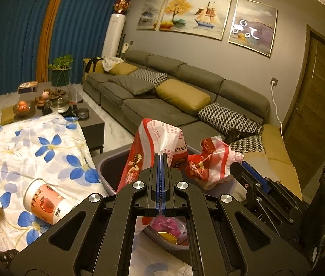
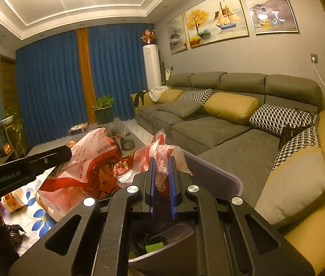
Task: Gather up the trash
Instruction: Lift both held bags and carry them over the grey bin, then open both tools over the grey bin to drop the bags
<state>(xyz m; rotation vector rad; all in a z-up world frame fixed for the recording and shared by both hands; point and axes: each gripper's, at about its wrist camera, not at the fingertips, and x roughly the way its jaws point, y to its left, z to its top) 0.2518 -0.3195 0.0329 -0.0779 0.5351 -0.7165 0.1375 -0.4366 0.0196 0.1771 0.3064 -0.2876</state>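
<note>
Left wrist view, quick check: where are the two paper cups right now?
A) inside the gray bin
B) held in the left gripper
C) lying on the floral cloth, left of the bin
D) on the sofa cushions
C. Both paper cups lie tipped over on the floral cloth, left of the gray bin; the left gripper is shut on the red-and-white plastic bag instead.

Crumpled red-white wrapper (image 1: 153, 147) above bin (image 1: 103, 170)
</note>
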